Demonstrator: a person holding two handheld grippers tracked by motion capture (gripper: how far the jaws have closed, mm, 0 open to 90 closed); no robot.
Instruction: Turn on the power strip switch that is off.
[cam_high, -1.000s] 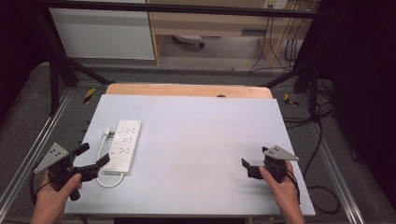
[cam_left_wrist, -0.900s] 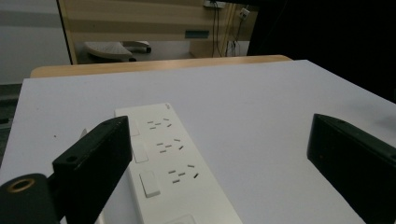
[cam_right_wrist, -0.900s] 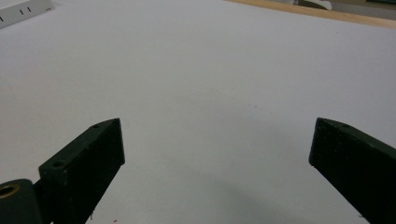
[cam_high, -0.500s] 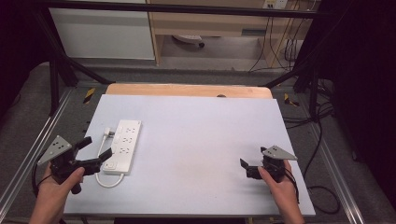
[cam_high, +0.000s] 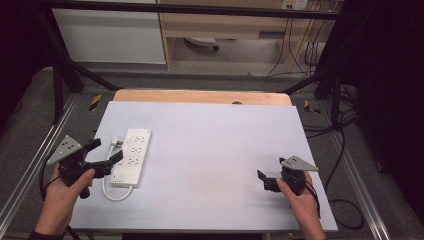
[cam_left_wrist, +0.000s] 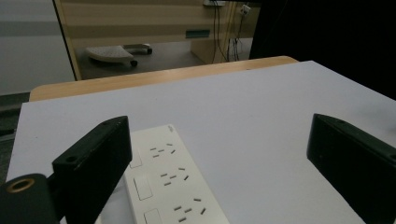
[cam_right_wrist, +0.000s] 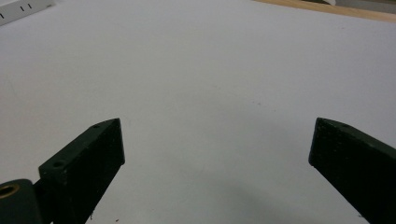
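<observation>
Left gripper (cam_high: 104, 153) held wide open, empty, just beside power strip (cam_high: 131, 156), probably lining up; right gripper (cam_high: 268, 180) spread, empty, parked on worktop (cam_high: 215, 145).

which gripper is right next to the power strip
The left gripper, with open jaws at the white power strip's near left edge. The right gripper is far across the bare table.

In the left gripper view the white power strip (cam_left_wrist: 163, 186) runs off the bottom edge, its near end unseen. In the right gripper view just one corner of it (cam_right_wrist: 23, 9) shows, far left.
</observation>
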